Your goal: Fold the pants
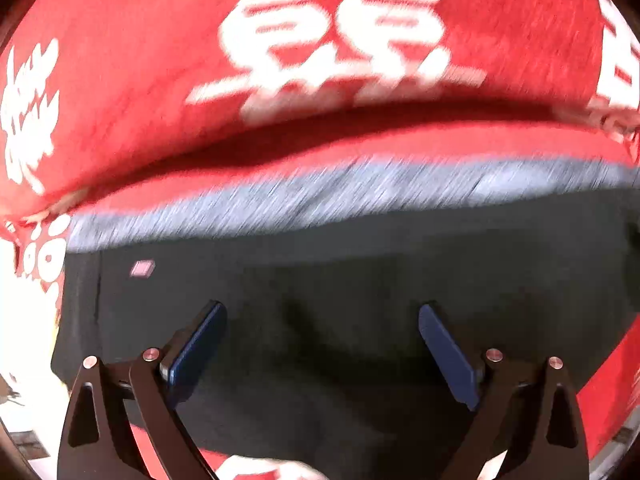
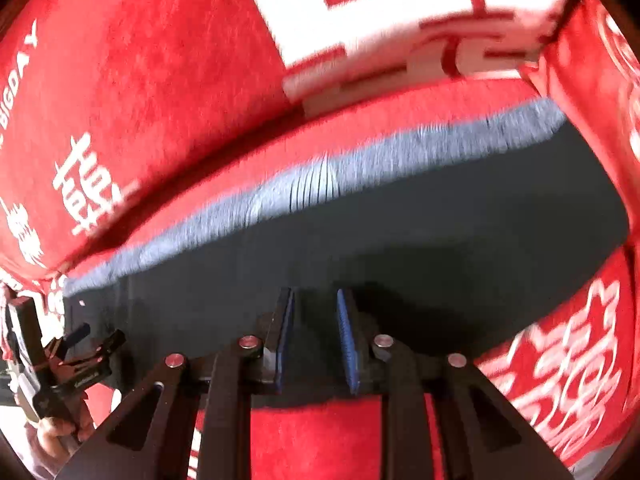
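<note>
Dark pants [image 1: 360, 288] lie flat on a red cloth with white lettering [image 1: 140, 80]. A grey ribbed waistband [image 1: 340, 196] runs along their far edge, and a small pink label [image 1: 143, 268] sits near the left side. My left gripper [image 1: 322, 312] hovers over the dark fabric, jaws wide open and empty. In the right wrist view the pants [image 2: 440, 236] and waistband [image 2: 312, 180] show again. My right gripper [image 2: 315, 300] is over the pants' near edge, jaws parted by a narrow gap with nothing between them. The left gripper [image 2: 94, 334] shows at the far left.
The red cloth [image 2: 140, 100] covers the surface around the pants on all sides. A raised fold of it [image 1: 360, 128] lies just behind the waistband. A white printed block [image 2: 400, 24] is at the far right. A hand [image 2: 52, 436] holds the left tool.
</note>
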Demonstrator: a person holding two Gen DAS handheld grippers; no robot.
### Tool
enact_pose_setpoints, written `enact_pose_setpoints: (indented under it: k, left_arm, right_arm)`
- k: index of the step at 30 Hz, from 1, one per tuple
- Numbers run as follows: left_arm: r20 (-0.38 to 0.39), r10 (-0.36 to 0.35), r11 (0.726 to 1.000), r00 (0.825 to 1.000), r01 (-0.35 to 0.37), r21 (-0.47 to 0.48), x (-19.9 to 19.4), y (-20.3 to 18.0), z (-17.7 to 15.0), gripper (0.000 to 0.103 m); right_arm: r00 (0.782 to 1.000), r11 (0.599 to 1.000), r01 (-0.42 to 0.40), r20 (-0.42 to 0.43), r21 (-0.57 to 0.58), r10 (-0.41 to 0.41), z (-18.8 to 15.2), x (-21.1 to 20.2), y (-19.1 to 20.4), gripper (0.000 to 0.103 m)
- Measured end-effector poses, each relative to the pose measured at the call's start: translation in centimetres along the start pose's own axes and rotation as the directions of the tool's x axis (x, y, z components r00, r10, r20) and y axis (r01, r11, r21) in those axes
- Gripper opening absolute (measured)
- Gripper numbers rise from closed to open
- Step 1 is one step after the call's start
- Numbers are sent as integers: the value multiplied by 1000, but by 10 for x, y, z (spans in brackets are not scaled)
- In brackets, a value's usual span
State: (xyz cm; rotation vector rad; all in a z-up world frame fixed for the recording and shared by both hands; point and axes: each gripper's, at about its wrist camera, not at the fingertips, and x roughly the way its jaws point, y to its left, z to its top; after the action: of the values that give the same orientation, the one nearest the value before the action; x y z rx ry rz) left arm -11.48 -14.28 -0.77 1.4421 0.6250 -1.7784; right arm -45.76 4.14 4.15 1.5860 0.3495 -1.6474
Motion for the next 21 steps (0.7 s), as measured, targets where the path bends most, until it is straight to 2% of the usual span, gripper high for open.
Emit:
enact_pose_setpoints:
  k: [2,4,7,9,10,14,16,18,21]
  left_arm:
    - [28,-13,1000,1000,12,4,1,-16,22,97]
    - [41,10,1000,999,-10,0,15,-32,43,97]
    - [36,40,999,999,-39,-37,37,-34,56,98]
    - [45,42,996,998,-38,-75,43,-28,59,99]
    - [39,41,996,998,-37,-86,47,-22,60,103]
    - [15,50,993,999,-48,-108,51,-10,76,103]
    - [6,73,994,997,-73,-86,39,-12,73,103]
    - [10,65,996,998,-64,-63,24,-15,73,103]
    - [13,29,999,999,-29,-14,-1,-24,52,103]
  right_arm:
    - [999,998,-47,-8,-48,47,18,12,12,24]
    - [996,991,-80,-40,-106,76,31,34,26,24]
    - [997,987,-58,-67,-150,48,35,54,28,24]
    - [998,987,-53,-41,-149,47,39,59,13,20]
    - [998,989,-54,-29,-136,51,43,58,3,20]
    - [1000,997,21,8,-70,-20,56,47,-31,20]
    - [1000,999,23,-3,-38,-23,54,36,-39,24]
    - [1000,999,27,-11,-24,-27,44,22,-41,27]
    - [1000,999,-22,-16,-27,21,15,1,-36,28]
